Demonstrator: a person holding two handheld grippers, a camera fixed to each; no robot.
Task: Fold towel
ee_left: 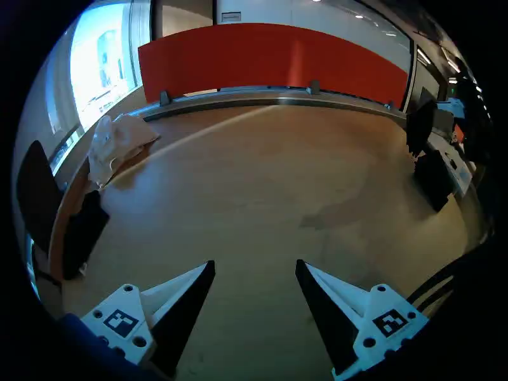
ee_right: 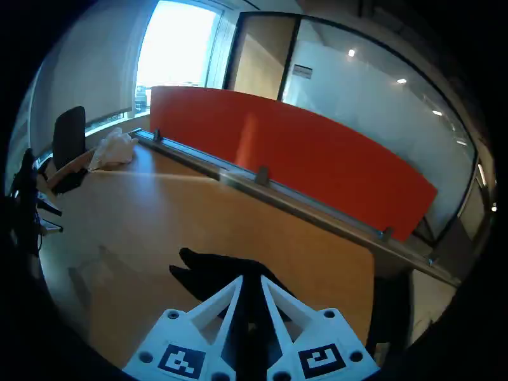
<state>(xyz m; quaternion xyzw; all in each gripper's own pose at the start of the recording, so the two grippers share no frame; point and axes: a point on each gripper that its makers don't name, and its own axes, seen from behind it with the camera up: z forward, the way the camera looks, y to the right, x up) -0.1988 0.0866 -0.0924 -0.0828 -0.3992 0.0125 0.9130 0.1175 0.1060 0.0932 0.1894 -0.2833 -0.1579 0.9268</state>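
Observation:
A black towel [ee_right: 206, 272] lies crumpled on the wooden table [ee_right: 159, 216], just ahead of my right gripper [ee_right: 251, 280]. That gripper's fingers are nearly together, with the dark cloth pinched between them. My left gripper [ee_left: 254, 263] hangs over bare tabletop [ee_left: 267, 190] with its fingers wide apart and nothing between them. A crumpled cream cloth [ee_left: 114, 143] rests at the table's far left corner, well away from both grippers; the right gripper view has this cream cloth [ee_right: 113, 147] far off to the left.
A long red divider [ee_left: 273, 60] on a metal rail closes off the table's far edge. A black chair [ee_right: 68, 136] stands beyond the left end. Dark shapes [ee_left: 432, 171] sit at the table's right edge, and another dark object [ee_left: 82, 235] at its left edge.

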